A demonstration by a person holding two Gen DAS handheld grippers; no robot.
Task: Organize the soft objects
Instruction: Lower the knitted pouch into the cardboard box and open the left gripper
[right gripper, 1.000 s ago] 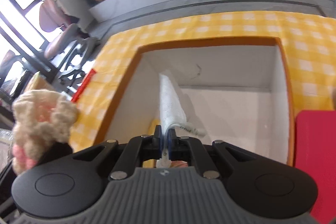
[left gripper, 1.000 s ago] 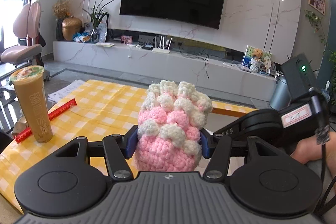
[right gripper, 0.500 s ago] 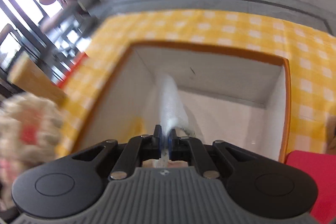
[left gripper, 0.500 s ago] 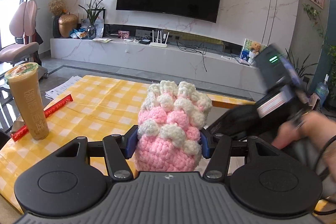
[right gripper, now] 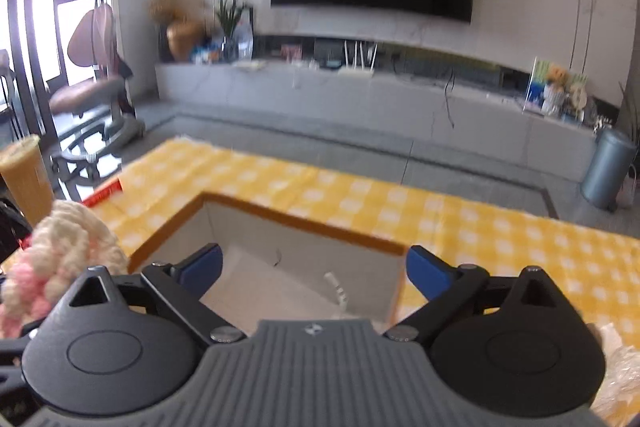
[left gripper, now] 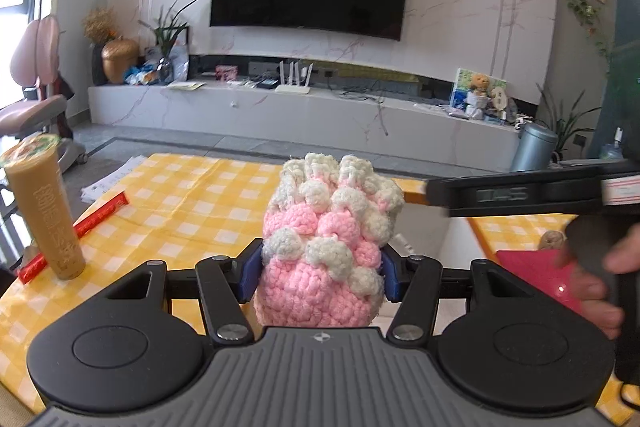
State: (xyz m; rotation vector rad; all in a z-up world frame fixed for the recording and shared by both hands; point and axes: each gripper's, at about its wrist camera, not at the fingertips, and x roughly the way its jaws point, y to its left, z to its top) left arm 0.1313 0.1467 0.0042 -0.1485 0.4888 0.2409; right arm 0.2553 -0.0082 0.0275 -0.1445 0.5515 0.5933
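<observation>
My left gripper point(left gripper: 320, 277) is shut on a pink and cream crocheted toy point(left gripper: 328, 243), held upright above the yellow checked tablecloth point(left gripper: 192, 211). The same toy point(right gripper: 60, 259) shows at the left edge of the right wrist view. My right gripper point(right gripper: 316, 267) is opening, its blue pads point(right gripper: 202, 265) wide apart with nothing between them, above an orange-rimmed white box point(right gripper: 304, 227). A thin white cloth piece point(right gripper: 336, 291) lies inside the box. In the left wrist view the right gripper's black body point(left gripper: 520, 193) is at the right, gripped by a hand point(left gripper: 600, 287).
A tall cup of milk tea point(left gripper: 44, 207) and a red strip point(left gripper: 92, 219) stand at the table's left. A red flat item point(left gripper: 536, 275) lies right of the box. Crinkled plastic point(right gripper: 616, 359) shows at the lower right. A TV wall and low cabinet are beyond.
My right gripper let go of the white cloth, which now lies in the box, opened wide, and lifted and tilted up. My left gripper stayed put with the toy.
</observation>
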